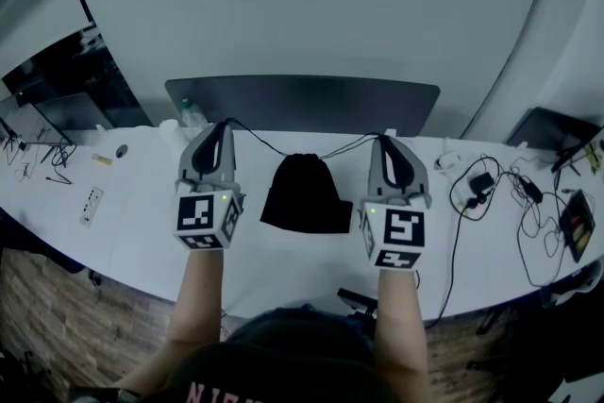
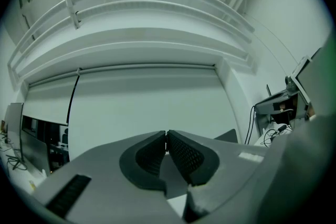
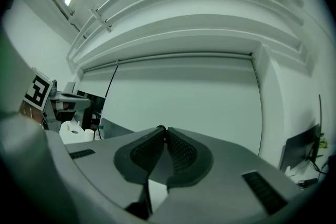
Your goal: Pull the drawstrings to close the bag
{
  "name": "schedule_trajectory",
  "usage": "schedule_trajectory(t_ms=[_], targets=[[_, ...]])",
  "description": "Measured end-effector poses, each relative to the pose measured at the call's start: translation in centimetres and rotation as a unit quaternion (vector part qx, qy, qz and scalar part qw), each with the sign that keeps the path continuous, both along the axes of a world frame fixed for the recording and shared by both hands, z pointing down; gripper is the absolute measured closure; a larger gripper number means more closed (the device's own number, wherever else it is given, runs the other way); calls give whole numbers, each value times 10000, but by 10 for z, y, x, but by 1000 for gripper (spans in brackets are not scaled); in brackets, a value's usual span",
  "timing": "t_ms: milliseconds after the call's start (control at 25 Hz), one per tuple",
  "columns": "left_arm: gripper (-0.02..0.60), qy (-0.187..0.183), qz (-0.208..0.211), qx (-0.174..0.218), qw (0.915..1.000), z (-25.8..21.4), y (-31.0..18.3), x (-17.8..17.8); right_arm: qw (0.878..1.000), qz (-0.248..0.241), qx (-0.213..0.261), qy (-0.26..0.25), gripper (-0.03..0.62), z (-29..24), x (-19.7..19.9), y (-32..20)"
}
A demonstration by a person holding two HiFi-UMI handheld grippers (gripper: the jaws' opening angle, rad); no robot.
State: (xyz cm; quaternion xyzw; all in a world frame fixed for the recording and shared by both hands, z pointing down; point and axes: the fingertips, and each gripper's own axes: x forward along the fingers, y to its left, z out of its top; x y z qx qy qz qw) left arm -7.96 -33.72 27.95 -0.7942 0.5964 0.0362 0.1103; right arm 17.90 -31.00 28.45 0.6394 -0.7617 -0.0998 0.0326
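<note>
On the white tabletop, between my grippers, lies the black fabric drawstring bag, its neck gathered and its contents hidden from me. My left gripper is clamped on the thin black left cord, and my right gripper on the right cord.

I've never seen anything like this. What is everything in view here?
bag: one, black, middle of the table
left drawstring: one, black, from the bag's top to the left tool's tip
right drawstring: one, black, from the bag's top to the right tool's tip
table: one, white, under everything
panel: one, dark grey, upright behind the bag
cables: a tangle, mostly black, table's right end
flat device: one, white, table's left part
left tool: one, grey, shut on the left drawstring
right tool: one, grey, shut on the right drawstring
forearms: two, bare, behind the tools
</note>
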Motion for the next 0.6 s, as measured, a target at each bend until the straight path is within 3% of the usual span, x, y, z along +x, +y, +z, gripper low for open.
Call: schedule_trajectory(t_ms=[600], targets=[[565,-20,39,51,10000,-6,3,3,10000,-67,27,-8,583,-7,-2,2]])
